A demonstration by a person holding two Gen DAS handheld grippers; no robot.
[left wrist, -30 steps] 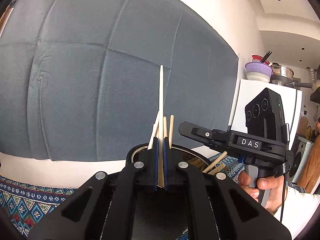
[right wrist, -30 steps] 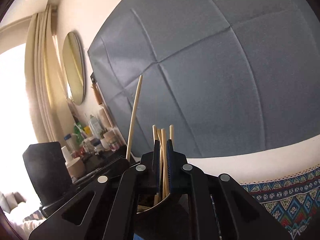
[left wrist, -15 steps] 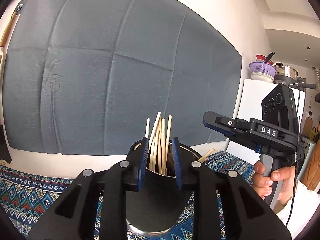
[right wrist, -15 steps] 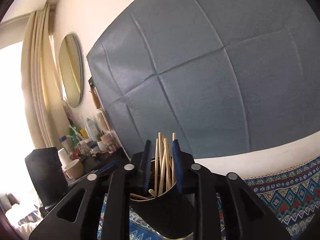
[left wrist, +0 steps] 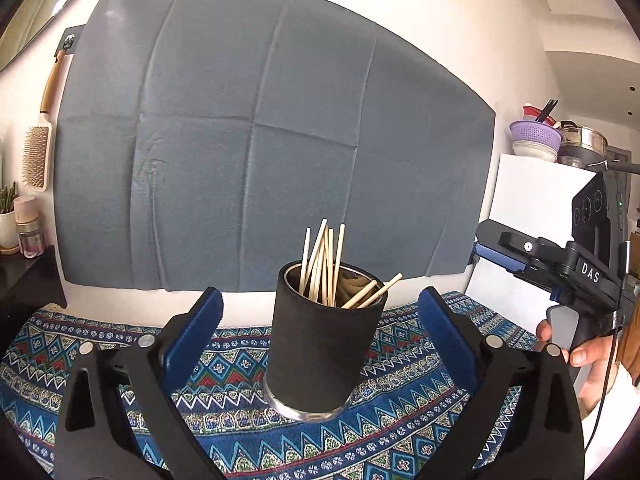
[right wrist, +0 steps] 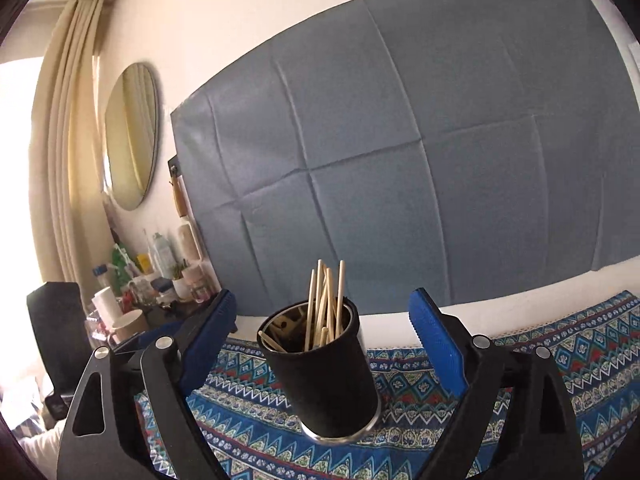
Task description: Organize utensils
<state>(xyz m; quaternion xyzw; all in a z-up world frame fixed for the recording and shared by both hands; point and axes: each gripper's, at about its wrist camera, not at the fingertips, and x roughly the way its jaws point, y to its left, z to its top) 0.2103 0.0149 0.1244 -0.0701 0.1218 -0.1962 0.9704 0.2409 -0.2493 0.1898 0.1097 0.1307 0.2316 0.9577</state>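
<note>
The wooden chopsticks (left wrist: 322, 264) stand bunched in the black cup (left wrist: 320, 344) on the patterned cloth (left wrist: 400, 432) covering the counter. Both the left gripper (left wrist: 320, 320) and the right gripper (right wrist: 322, 320) have their jaws opening, nothing between the pads. No loose utensils show, so the sorting looks finished.

Wooden chopsticks (left wrist: 324, 264) upright in black-sleeved metal cup (left wrist: 320, 344) on patterned cloth (left wrist: 420, 420)

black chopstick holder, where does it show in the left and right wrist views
Left wrist: black chopstick holder lower centre, between the opening jaws, untouched.
Right wrist: it stands lower centre, again between opening jaws.
Shared landmark: grey cloth on the wall behind it.
</note>
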